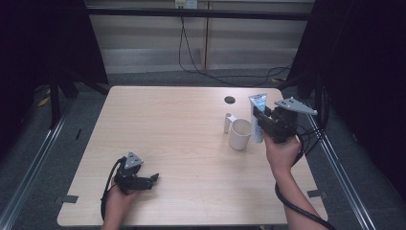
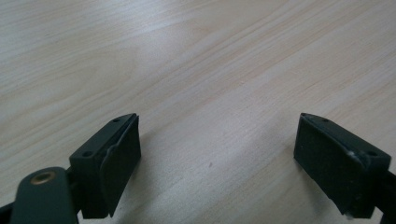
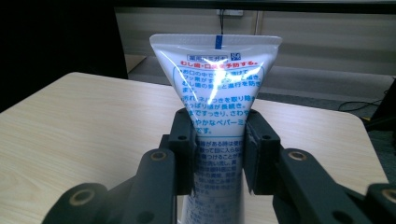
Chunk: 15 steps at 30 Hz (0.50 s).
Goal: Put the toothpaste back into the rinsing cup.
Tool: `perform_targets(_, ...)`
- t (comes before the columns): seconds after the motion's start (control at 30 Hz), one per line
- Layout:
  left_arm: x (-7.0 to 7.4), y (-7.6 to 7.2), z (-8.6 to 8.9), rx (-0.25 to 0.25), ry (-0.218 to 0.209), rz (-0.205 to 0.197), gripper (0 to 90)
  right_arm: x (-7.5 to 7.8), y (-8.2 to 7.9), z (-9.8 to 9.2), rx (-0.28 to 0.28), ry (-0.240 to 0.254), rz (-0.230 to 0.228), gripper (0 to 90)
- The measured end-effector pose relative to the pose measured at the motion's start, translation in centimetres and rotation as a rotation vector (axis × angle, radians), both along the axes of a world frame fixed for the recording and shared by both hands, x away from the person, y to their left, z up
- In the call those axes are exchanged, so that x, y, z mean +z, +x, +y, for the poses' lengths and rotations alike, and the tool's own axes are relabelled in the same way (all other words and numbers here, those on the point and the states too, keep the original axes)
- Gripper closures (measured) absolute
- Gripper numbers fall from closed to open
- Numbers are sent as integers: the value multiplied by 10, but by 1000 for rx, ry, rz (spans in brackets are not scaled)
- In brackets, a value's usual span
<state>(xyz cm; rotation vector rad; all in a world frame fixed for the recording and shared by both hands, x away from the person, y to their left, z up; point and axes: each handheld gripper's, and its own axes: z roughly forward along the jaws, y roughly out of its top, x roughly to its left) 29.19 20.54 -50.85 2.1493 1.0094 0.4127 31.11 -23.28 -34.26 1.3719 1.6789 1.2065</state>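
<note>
A white toothpaste tube (image 3: 215, 84) with blue print stands upright, flat crimped end up, and my right gripper (image 3: 218, 154) is shut on its middle. In the high view the tube (image 1: 257, 103) is held by the right gripper (image 1: 262, 120) just right of a white cup (image 1: 240, 134) on the right part of the table. A small white cap-like piece (image 1: 227, 122) stands at the cup's left. My left gripper (image 1: 154, 179) rests low at the front left of the table, open, with bare wood between its fingers (image 2: 116, 158).
A dark round hole (image 1: 230, 99) sits in the light wooden table (image 1: 172, 124) behind the cup. Black cables lie on the floor beyond the far edge. Dark frame posts stand at both sides of the table.
</note>
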Motion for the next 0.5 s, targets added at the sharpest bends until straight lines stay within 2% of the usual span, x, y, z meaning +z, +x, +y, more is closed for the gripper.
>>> perform_targets(0.37,0,0,0,0,0,0,145,0,14,12,-5,-15,-8,688)
perform_targets(0.5,0,0,0,0,0,0,145,-2,19,13,-13,5,-5,687)
